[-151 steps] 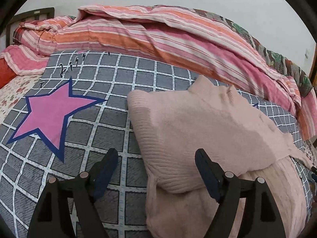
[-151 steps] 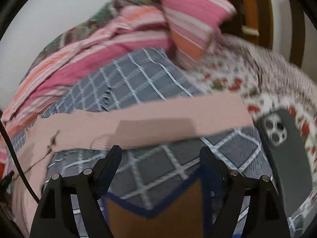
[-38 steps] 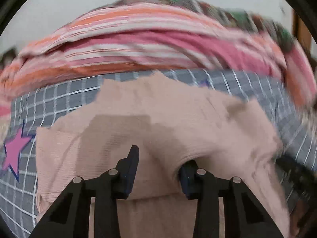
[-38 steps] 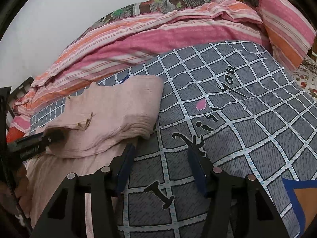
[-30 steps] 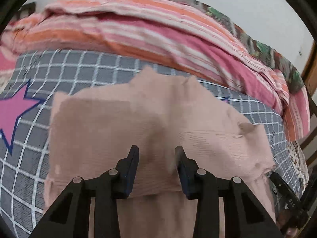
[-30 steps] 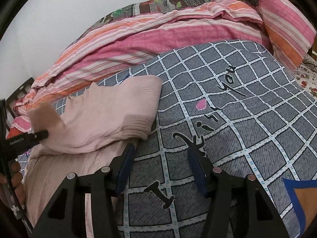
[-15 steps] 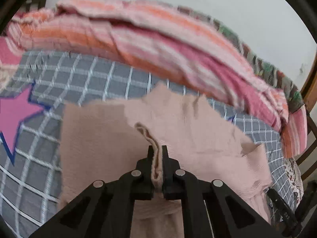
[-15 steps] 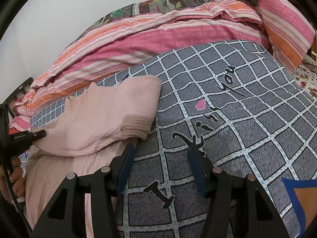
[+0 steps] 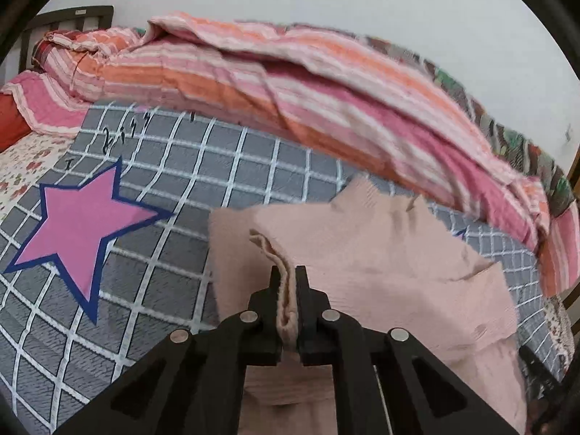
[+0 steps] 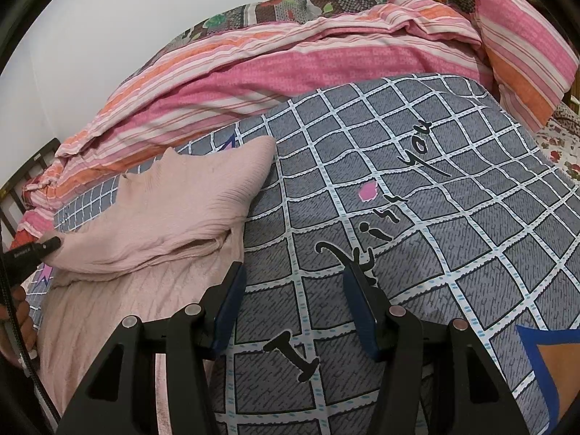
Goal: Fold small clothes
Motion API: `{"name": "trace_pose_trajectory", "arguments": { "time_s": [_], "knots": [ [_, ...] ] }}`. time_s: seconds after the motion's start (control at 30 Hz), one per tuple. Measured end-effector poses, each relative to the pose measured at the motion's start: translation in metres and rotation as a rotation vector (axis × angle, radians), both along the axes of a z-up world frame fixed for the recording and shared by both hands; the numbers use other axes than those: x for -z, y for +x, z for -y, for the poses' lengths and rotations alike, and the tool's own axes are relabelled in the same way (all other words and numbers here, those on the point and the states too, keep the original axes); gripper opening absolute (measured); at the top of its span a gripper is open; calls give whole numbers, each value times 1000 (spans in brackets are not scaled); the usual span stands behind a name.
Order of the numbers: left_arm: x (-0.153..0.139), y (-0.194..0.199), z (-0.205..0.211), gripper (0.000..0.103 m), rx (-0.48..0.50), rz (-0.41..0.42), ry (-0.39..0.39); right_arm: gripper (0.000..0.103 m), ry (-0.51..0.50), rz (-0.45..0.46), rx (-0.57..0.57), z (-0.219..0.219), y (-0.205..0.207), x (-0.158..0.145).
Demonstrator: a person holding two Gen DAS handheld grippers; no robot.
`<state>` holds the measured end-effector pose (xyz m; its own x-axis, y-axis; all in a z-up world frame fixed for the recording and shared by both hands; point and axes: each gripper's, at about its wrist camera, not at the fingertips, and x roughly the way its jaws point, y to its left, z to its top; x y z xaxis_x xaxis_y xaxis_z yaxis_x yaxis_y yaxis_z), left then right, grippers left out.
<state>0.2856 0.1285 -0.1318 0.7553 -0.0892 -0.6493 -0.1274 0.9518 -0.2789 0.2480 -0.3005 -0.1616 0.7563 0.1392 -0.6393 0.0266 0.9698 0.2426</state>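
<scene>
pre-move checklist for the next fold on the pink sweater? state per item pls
1. Left gripper pinching the pink sweater edge: ok, cloth is clamped between its fingers.
2. Right gripper free: ok, open over the grey checked blanket, holding nothing.
3. Sweater lying flat: not ok, upper layer bunched and wrinkled.
4. Space ahead for the fold: ok, bare blanket up to the striped quilt.
5. How many layers are pinched: cannot tell.

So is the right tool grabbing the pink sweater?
No, the right tool is open over the grey checked blanket, beside the pink sweater.
</scene>
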Motion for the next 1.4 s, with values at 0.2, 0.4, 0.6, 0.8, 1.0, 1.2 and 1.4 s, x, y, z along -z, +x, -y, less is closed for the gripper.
{"name": "trace_pose_trajectory", "arguments": {
  "time_s": [0.2,0.4,0.6,0.8,1.0,1.2,1.4],
  "knots": [
    [9,-11,-8,39,-39,-62,39,56,-6,-13,-5,-1,3,1],
    [21,-32,-14,56,-20,-86,28,56,-12,-13,-7,-2,3,2],
    [23,-52,-7,62,4,-91,74,56,-23,-9,-4,-2,2,1],
    [18,-87,-3,63,18,-83,99,58,-51,-33,-5,-6,2,1],
    [3,-115,-6,63,25,-65,54,58,-117,-81,-27,-16,-23,-10],
    [-4,-151,-3,66,59,-47,21,65,-75,-35,-53,-10,-96,-15],
    [7,-202,3,66,106,-51,-6,65,4,-18,-48,1,-158,-11]
  ]
}}
